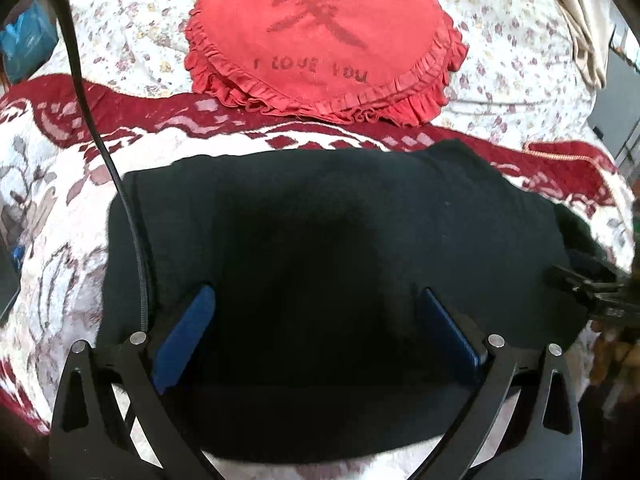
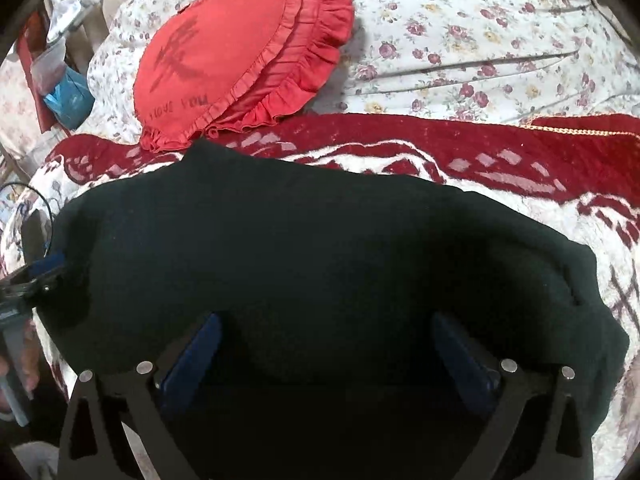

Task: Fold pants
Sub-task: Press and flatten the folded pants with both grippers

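The black pants (image 1: 320,216) lie as a folded, roughly rectangular bundle on a red-and-white blanket (image 1: 60,208). My left gripper (image 1: 317,290) hovers over the near left part of the bundle. Its blue pads (image 1: 188,332) stand wide apart and grip no cloth. In the right wrist view the same pants (image 2: 300,240) fill the middle. My right gripper (image 2: 326,316) is open above their near edge, its pads (image 2: 460,352) clear of the fabric. Each gripper shows at the other view's edge: the right gripper (image 1: 580,284) and the left gripper (image 2: 36,272).
A red ruffled cushion (image 1: 320,40) rests just beyond the pants on a floral quilt (image 1: 500,60). A black cable (image 1: 100,152) runs down across the left side of the bundle. A blue bag (image 2: 68,100) and clutter sit off the bed's far left.
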{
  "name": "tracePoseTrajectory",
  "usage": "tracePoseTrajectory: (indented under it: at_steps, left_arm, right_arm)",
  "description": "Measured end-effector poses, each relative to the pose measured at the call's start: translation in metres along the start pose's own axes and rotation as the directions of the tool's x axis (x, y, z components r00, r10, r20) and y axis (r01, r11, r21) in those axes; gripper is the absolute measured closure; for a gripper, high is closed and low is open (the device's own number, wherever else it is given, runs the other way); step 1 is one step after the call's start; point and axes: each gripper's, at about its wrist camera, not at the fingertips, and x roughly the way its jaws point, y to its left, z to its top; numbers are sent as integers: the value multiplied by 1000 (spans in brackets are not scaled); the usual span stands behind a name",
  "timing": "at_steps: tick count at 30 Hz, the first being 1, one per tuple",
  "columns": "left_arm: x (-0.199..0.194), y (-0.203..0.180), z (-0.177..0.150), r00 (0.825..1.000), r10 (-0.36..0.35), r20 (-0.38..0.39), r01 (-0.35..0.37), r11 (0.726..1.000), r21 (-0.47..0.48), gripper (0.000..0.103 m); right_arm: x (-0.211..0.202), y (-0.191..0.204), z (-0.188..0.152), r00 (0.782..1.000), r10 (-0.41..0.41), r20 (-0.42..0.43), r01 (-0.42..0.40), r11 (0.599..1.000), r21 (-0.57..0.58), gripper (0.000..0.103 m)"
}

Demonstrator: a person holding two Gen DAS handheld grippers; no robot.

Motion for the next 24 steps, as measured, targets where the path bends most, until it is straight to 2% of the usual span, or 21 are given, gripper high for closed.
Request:
tracePoseTrajectory:
  at_steps: [3, 7, 11, 13, 15, 17, 19, 22, 24]
  left_arm:
    - [-18, 5, 0, 1000, 3, 17, -2, 1000, -20, 1]
    - [-50, 3, 1, 993, 91, 76, -92, 996, 3, 1]
    - [-77, 3, 5, 985, 106, 133, -107, 994, -2, 1]
    - [-82, 5, 5, 983, 108, 151, -109, 994, -6, 1]
    - [-79, 10, 3, 983, 103, 150, -102, 995, -16, 1]
    - [-73, 18, -1, 986, 99, 136, -97, 995, -26, 1]
    - [-70, 22, -6, 987, 104, 124, -102, 994, -26, 1]
    - [-59, 29, -12, 986, 136, 100, -135, 991, -21, 1]
    - [-53, 37, -12, 988, 131, 79, -127, 990, -60, 1]
  right_arm:
    - [-3, -5, -1, 999, 23, 28, -24, 999, 33, 0]
    - [-6, -5, -7, 995, 31, 90, -36, 998, 51, 0]
    - [-10, 2, -4, 1000, -5, 26, 5, 1000, 3, 0]
    - [-17, 2, -5, 1000, 8, 25, -9, 1000, 19, 0]
    - [-26, 1, -8, 999, 26, 45, -28, 999, 29, 0]
    - [-29, 1, -11, 997, -1, 71, -1, 1000, 25, 0]
    - [-26, -2, -13, 997, -20, 81, 18, 999, 32, 0]
    - [-16, -7, -15, 998, -3, 68, -1, 998, 63, 0]
    - [-16, -4, -16, 996, -19, 85, 15, 999, 43, 0]
